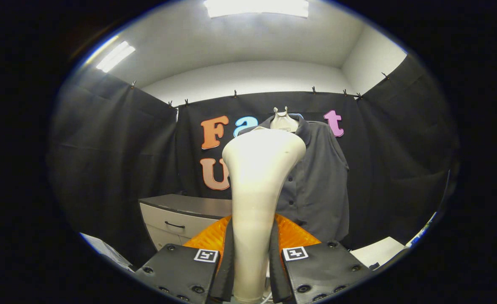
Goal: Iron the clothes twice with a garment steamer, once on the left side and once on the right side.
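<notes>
a: our gripper [251, 257] is clamped on the steamer [257, 181], both fingers pressing its handle at the lower centre of the frame.

b: the shirt [316, 185] hangs on its hanger [283, 119] right of centre, beyond the steamer head. we should keep the head upright and sweep down one side evenly.

a: we can't make out the shirt's left half; the steamer hides it.

Bright ceiling lights [256, 7] glare overhead; fisheye bends the sharp edges.

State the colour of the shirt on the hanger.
Dark grey shirt, seen in the gripper view.
</notes>
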Action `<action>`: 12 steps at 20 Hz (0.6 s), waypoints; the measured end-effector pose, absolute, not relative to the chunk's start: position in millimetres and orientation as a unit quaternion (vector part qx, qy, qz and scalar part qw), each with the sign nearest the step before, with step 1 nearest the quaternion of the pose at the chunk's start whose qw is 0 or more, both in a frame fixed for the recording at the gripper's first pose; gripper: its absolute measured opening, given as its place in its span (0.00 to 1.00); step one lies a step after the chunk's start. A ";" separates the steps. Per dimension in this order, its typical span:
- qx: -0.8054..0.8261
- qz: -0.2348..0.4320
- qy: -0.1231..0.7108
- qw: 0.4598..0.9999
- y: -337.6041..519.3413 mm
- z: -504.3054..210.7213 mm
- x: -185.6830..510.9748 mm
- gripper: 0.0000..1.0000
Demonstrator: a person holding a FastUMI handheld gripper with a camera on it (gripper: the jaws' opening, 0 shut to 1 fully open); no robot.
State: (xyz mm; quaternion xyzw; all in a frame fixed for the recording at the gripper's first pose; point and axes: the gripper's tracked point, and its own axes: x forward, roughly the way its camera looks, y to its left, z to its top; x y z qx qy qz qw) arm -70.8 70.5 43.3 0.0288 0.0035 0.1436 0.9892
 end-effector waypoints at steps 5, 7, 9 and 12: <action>0.025 0.140 0.004 0.990 68.1 44.3 -77.3 0.42; 0.026 0.138 0.005 0.990 65.8 45.2 -80.5 0.42; 0.026 0.133 0.005 0.991 63.8 47.2 -82.4 0.42; 0.024 0.133 -0.001 0.991 64.5 50.2 -85.4 0.42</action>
